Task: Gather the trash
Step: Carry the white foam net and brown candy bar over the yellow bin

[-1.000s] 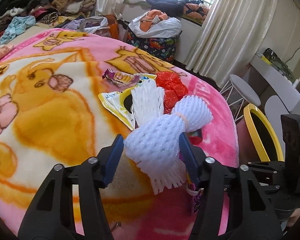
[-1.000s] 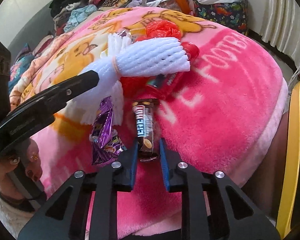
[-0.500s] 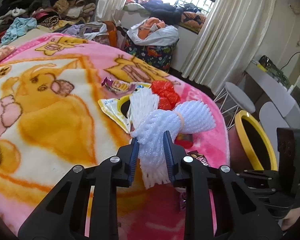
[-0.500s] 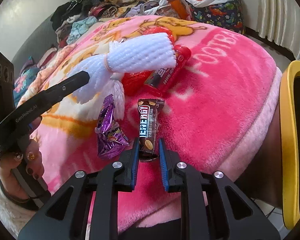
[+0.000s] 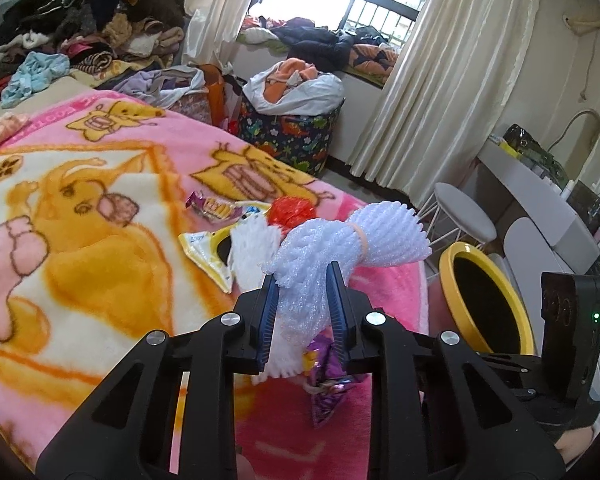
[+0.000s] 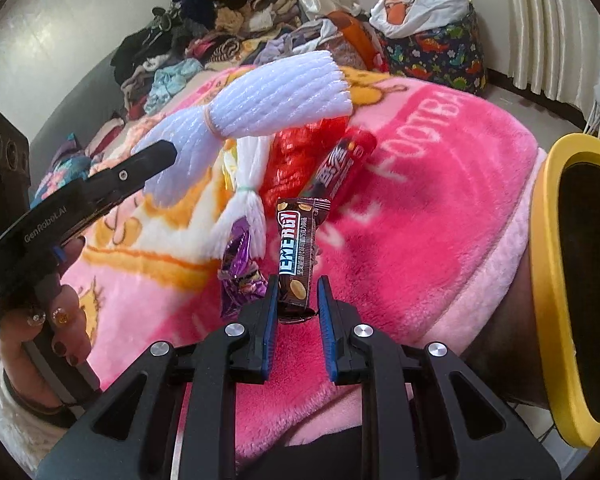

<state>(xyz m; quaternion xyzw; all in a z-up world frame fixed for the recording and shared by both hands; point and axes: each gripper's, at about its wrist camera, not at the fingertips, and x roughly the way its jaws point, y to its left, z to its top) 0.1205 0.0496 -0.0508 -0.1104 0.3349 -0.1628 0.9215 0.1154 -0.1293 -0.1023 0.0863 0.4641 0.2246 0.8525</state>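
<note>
My left gripper (image 5: pixel 302 280) is shut on a white foam net bundle (image 5: pixel 340 240) tied with a rubber band, lifted above the pink blanket (image 5: pixel 80 240). That bundle (image 6: pixel 268 100) also shows in the right wrist view, held by the left gripper's finger (image 6: pixel 140 168). My right gripper (image 6: pixel 298 284) is shut on a brown energy bar wrapper (image 6: pixel 298 252), raised off the blanket. On the blanket lie a purple wrapper (image 6: pixel 240 272), a second white foam net (image 6: pixel 248 200), a red wrapper (image 6: pixel 300 160), a dark-red snack packet (image 6: pixel 340 168) and a yellow pouch (image 5: pixel 208 248).
A yellow-rimmed black bin (image 5: pixel 488 300) stands just off the bed's right edge; its rim (image 6: pixel 548 280) fills the right of the right wrist view. A white stool (image 5: pixel 464 216), a laundry bag (image 5: pixel 292 128), curtains and clothes piles lie beyond. A person's hand (image 6: pixel 56 320) grips the left tool.
The left jaws closed on the foam net bundle and lifted it off the blanket. The right gripper rose with the energy bar, toward the bin side.
</note>
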